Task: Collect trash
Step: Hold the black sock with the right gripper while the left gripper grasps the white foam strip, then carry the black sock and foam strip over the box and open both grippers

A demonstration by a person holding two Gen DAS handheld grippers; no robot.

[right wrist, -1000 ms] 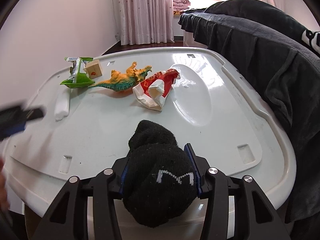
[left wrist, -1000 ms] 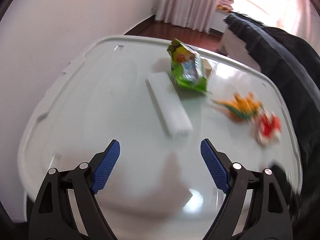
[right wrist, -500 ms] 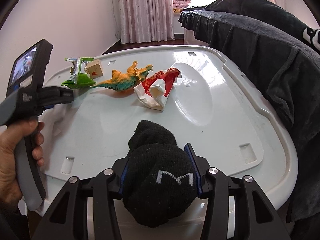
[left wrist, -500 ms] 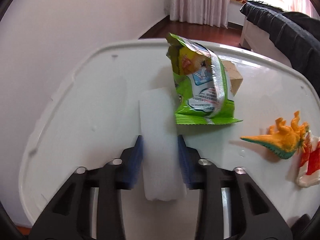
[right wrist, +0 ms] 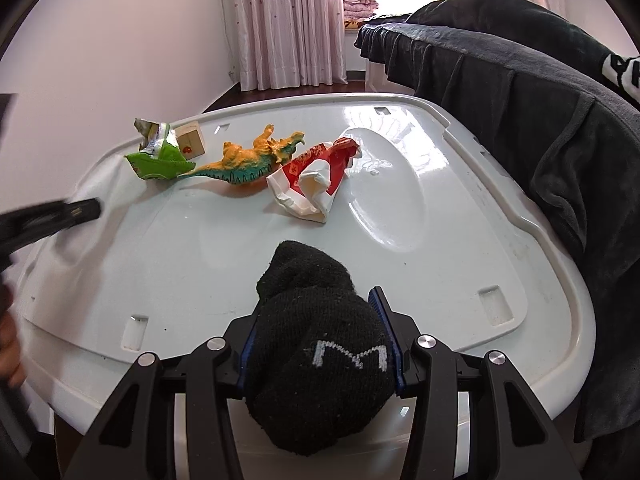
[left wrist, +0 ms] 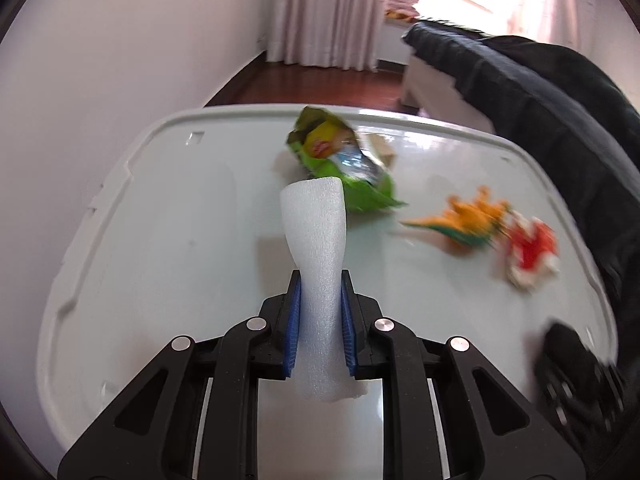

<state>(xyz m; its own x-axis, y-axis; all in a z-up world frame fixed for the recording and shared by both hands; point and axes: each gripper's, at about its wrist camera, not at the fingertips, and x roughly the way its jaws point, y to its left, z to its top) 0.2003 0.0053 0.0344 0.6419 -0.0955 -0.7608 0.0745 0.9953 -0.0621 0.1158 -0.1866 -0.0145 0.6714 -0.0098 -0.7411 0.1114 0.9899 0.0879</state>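
A white foam strip (left wrist: 318,264), pinched narrow at its middle, stands lifted off the table. A torn green snack wrapper (right wrist: 158,156) lies near the table's far left corner, and a crumpled red-and-white paper wrapper (right wrist: 316,178) lies toward the middle.

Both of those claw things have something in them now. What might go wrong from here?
The white foam strip is pinched thin between the left gripper's jaws with its far end sticking out, so it might bend or slip free. Swinging it could knock the green snack wrapper just beyond. The right gripper holds a bulky black sock, which may snag.
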